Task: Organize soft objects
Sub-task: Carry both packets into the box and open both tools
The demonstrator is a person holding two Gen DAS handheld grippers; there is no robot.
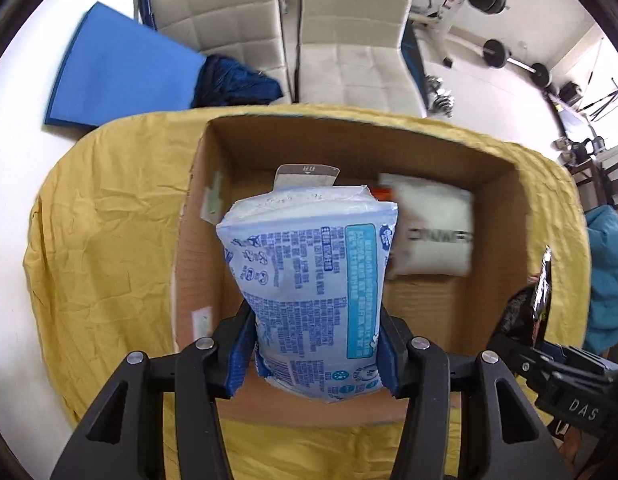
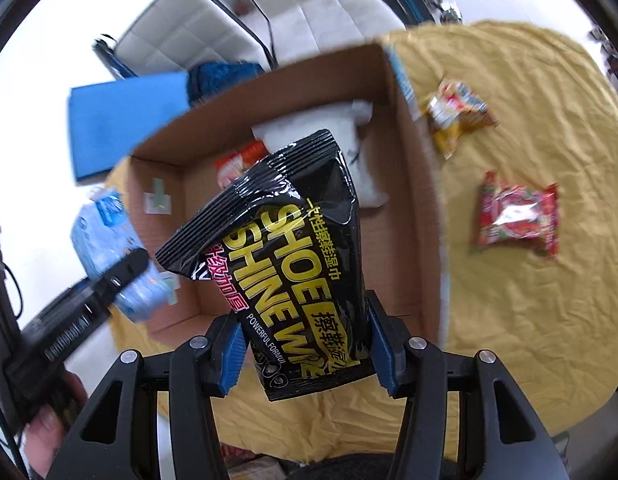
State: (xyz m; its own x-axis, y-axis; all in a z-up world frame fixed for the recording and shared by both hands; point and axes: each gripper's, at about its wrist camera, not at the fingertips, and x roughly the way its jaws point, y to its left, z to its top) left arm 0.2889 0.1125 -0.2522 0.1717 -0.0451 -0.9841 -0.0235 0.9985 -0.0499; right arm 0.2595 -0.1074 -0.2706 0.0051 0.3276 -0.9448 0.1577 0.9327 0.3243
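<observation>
— Left wrist view: what is the left gripper (image 1: 315,354) gripping?
— A pale blue wipes pack (image 1: 309,280), jaws clamping it above the cardboard box (image 1: 505,248).
— And the right gripper (image 2: 305,350)?
— Squeezing a black shoe-wipes pouch (image 2: 285,252) over that box; a white pack (image 1: 433,232) is lying inside.

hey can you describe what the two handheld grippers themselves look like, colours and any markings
Both are matte black plastic with angular, cut-out linkage arms joined by round silver pivot bolts. The left gripper and right gripper each carry ribbed blue pads on their fingers. From the left wrist view, the right gripper's body shows white letters "DAS". A bare hand holds the left one.
</observation>
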